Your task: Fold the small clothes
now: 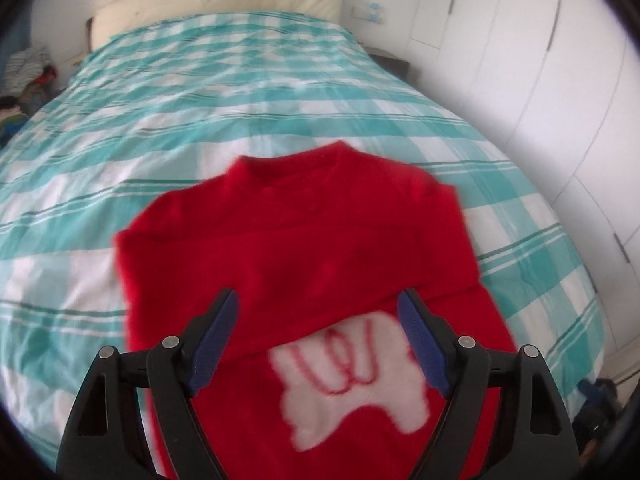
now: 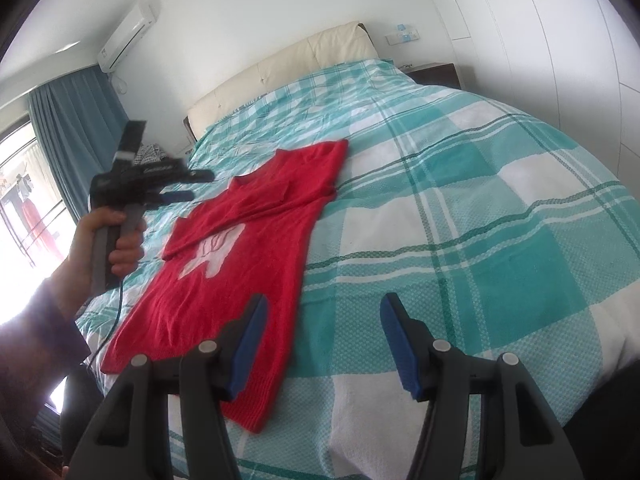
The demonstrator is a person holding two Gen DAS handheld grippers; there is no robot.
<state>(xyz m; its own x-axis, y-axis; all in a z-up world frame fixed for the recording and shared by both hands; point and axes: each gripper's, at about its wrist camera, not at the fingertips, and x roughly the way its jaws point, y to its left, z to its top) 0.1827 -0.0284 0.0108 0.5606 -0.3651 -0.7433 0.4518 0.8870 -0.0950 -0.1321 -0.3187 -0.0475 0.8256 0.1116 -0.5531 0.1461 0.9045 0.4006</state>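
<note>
- Sweater (image 2: 240, 248), red, lies flat on the bed (image 2: 460, 200); its sleeve is already folded across the chest.
- Your left claw (image 1: 318, 320) and right claw (image 2: 322, 332) both gape wide, holding nothing.
- Body folds remain, I judge.

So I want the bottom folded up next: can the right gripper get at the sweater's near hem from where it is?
Probably yes. The right gripper is open just above the red sweater's near hem, with nothing between them; the left gripper hovers farther up.
</note>
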